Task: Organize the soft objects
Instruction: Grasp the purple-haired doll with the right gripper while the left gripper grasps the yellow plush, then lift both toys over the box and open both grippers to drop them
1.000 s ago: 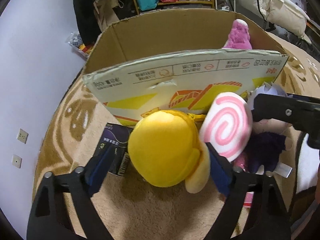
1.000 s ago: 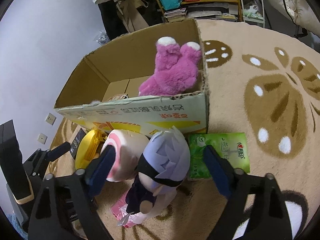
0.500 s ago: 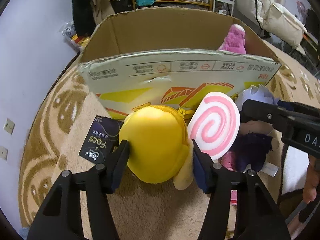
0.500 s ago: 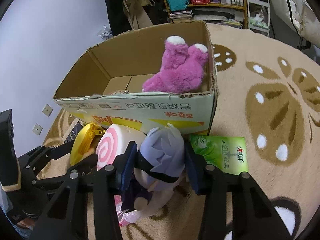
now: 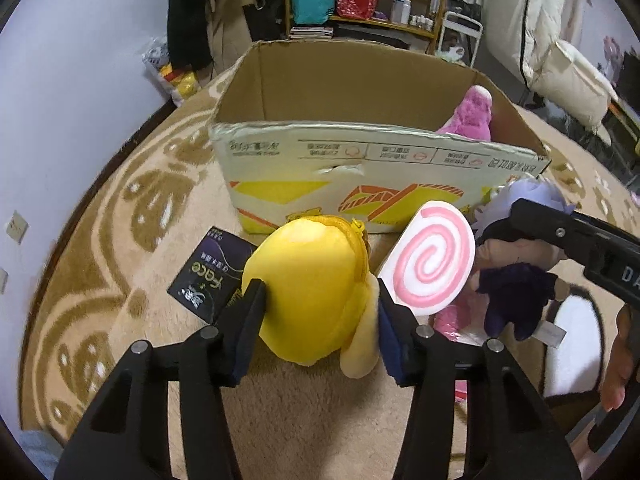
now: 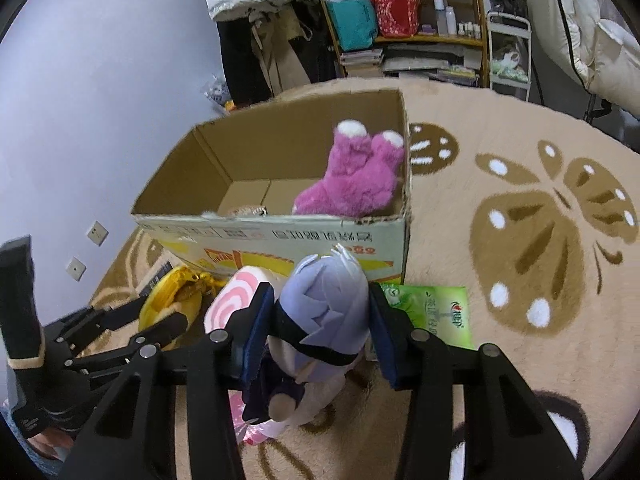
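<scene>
My left gripper is shut on a yellow plush, held just above the carpet in front of an open cardboard box. My right gripper is shut on a lavender-haired doll, also in front of the box. A pink swirl cushion leans between the two toys; it also shows in the right wrist view. A magenta plush lies inside the box at its right end.
A black packet lies on the carpet left of the yellow plush. A green packet lies right of the doll. A small pink item lies under the cushion. Shelves and hanging clothes stand behind the box.
Both grippers have closed on their toys, the left on the yellow plush and the right on the doll, and both have pulled back a little from the box.
</scene>
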